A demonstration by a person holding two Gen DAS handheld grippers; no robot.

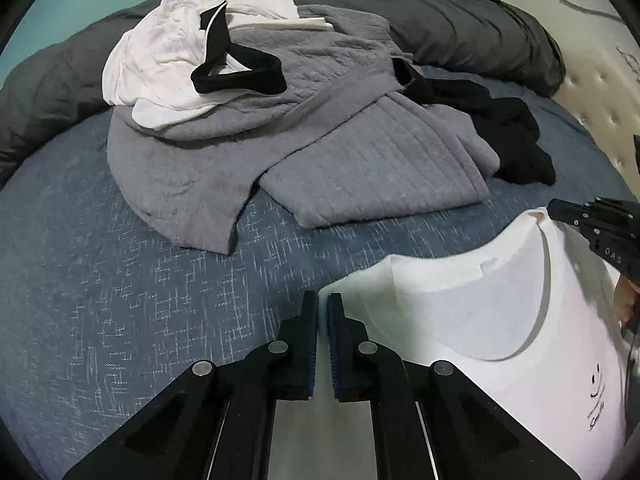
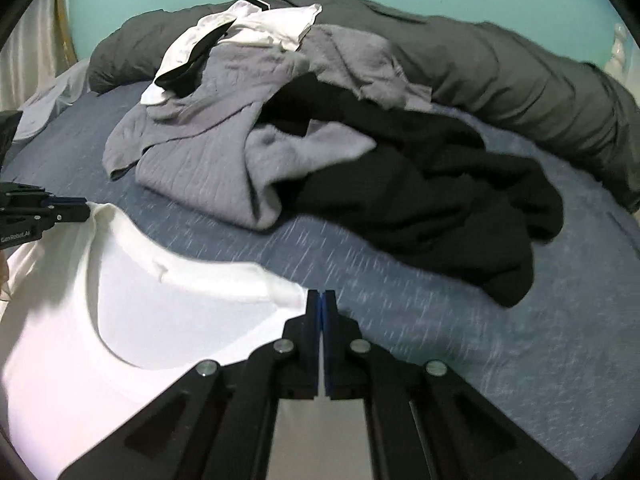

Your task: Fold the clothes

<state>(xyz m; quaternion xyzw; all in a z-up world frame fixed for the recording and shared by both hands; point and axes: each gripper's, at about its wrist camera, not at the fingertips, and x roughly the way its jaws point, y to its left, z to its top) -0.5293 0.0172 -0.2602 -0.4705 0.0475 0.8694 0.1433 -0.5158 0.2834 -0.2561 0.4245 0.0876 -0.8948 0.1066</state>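
Observation:
A white T-shirt (image 1: pixel 500 320) is held up over the blue bed, collar toward the pile. My left gripper (image 1: pixel 323 304) is shut on its left shoulder edge; a thin white fold shows between the pads. My right gripper (image 2: pixel 321 300) is shut on the other shoulder (image 2: pixel 280 292). Each gripper shows in the other's view: the right one (image 1: pixel 592 220) at the far right, the left one (image 2: pixel 60 212) at the far left. The shirt (image 2: pixel 120 320) has a small smiley print (image 1: pixel 596 384) on its chest.
A pile of unfolded clothes lies beyond: a grey quilted garment (image 1: pixel 320 148), a white garment with black trim (image 1: pixel 168 56), a black garment (image 2: pixel 440 192). A dark grey duvet (image 1: pixel 460 24) is bunched along the back. A padded headboard (image 1: pixel 600 92) is at the right. Blue sheet (image 1: pixel 120 300) lies at the left.

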